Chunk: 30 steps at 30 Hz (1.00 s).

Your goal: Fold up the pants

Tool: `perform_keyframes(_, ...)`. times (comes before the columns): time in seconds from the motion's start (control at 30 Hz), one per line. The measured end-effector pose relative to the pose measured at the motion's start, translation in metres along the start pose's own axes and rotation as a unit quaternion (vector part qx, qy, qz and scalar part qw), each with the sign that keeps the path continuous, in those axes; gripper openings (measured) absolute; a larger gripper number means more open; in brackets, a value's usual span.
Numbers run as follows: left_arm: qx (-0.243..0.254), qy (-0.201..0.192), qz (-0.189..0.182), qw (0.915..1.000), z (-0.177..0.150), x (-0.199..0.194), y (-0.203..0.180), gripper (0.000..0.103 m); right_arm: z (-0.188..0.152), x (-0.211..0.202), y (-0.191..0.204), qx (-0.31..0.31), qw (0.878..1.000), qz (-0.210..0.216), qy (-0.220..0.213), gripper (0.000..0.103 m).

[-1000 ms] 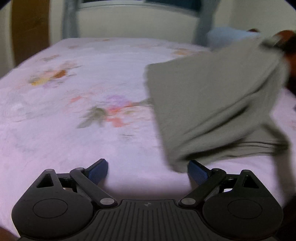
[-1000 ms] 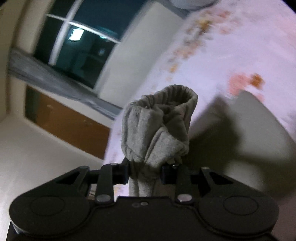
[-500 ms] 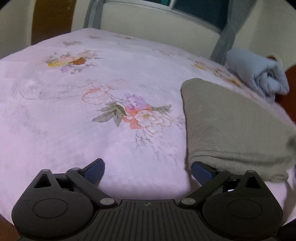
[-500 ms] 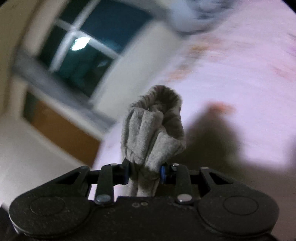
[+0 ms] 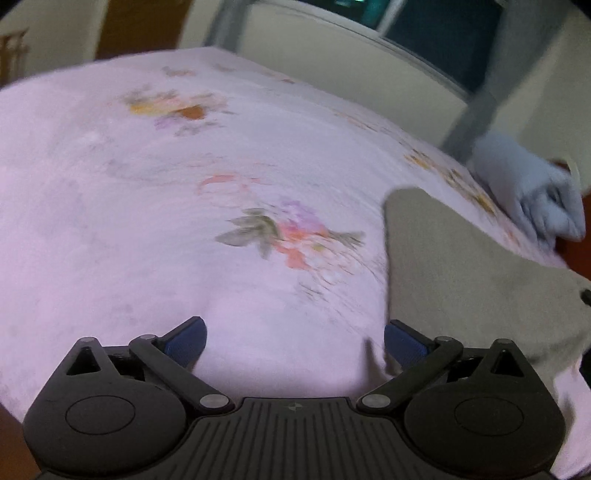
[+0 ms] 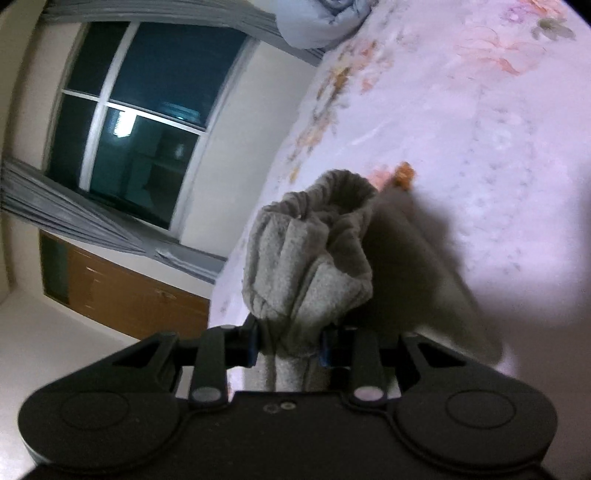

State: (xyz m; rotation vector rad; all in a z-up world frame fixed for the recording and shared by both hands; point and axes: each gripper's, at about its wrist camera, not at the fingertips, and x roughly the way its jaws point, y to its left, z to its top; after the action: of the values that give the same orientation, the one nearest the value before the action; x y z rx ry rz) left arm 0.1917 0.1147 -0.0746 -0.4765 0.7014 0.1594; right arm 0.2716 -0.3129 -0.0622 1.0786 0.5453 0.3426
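The grey pants [image 5: 461, 280] lie folded on the pink floral bed sheet [image 5: 184, 221] at the right of the left wrist view. My left gripper [image 5: 294, 341] is open and empty, low over the sheet, its right finger beside the pants' near left edge. My right gripper [image 6: 287, 345] is shut on a bunched end of the grey pants [image 6: 306, 254], which stands up between the fingers; the rest of the cloth trails off to the right over the sheet [image 6: 498, 147].
A rolled light blue blanket [image 5: 532, 192] lies at the bed's far right edge; it also shows in the right wrist view [image 6: 325, 18]. A window with grey curtains [image 6: 140, 122] and a wooden cabinet [image 6: 129, 295] stand beyond the bed.
The pants hung lifted in the air a second ago and now lie flat on the bed. My left gripper has shifted over the sheet; my right gripper keeps its hold and has turned.
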Motion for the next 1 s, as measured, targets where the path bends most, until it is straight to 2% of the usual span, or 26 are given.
perform_keyframes(0.1,-0.013,0.001,-0.012,0.9998,0.002,-0.002,0.007,0.102,0.005,-0.004,0.003,-0.02,1.0,0.024,0.002,0.022)
perform_keyframes(0.13,-0.015,-0.001,-0.012,0.9998,0.002,-0.004,0.008,0.102,0.004,-0.004,-0.007,-0.016,1.0,0.017,0.001,0.022)
perform_keyframes(0.17,-0.019,-0.002,-0.014,0.9997,0.002,-0.005,0.01,0.102,0.003,-0.003,-0.018,0.002,1.0,-0.006,0.006,0.022)
perform_keyframes(0.23,-0.029,-0.007,-0.02,0.9993,0.003,-0.006,0.013,0.103,-0.002,0.014,-0.057,0.039,0.993,-0.108,0.042,0.019)
perform_keyframes(0.3,-0.028,-0.009,-0.024,0.9993,0.003,-0.007,0.012,0.103,0.001,0.013,-0.071,0.056,0.993,-0.092,0.042,0.022)
perform_keyframes(0.37,-0.027,-0.014,-0.034,0.999,0.002,-0.009,0.011,0.103,0.011,0.01,-0.06,0.047,0.993,-0.094,0.06,0.033)
perform_keyframes(0.4,-0.029,-0.014,-0.044,0.9985,0.002,-0.01,0.011,0.103,0.016,0.002,-0.051,0.031,0.993,-0.099,0.056,0.05)
perform_keyframes(0.43,-0.029,-0.013,-0.054,0.998,0.001,-0.011,0.011,0.103,0.02,-0.012,-0.043,0.013,0.995,-0.092,0.032,0.07)
perform_keyframes(0.47,-0.029,-0.013,-0.065,0.9974,0.001,-0.011,0.01,0.103,0.021,-0.027,-0.038,0.006,0.997,-0.082,0.012,0.078)
perform_keyframes(0.6,-0.022,-0.014,-0.1,0.9946,-0.004,-0.011,-0.003,0.103,0.013,-0.068,-0.045,0.041,0.997,-0.061,0.009,0.079)
perform_keyframes(0.7,-0.011,-0.003,-0.117,0.9931,-0.006,-0.006,-0.017,0.103,0.002,-0.074,-0.057,0.063,0.995,-0.072,0.016,0.078)
perform_keyframes(0.8,-0.002,0.007,-0.116,0.9932,-0.007,-0.005,-0.026,0.103,-0.004,-0.066,-0.063,0.072,0.994,-0.077,0.017,0.075)
perform_keyframes(1.0,-0.004,0.009,-0.108,0.9941,-0.01,-0.01,-0.025,0.103,0.004,-0.061,-0.046,0.018,0.996,-0.088,0.014,0.075)
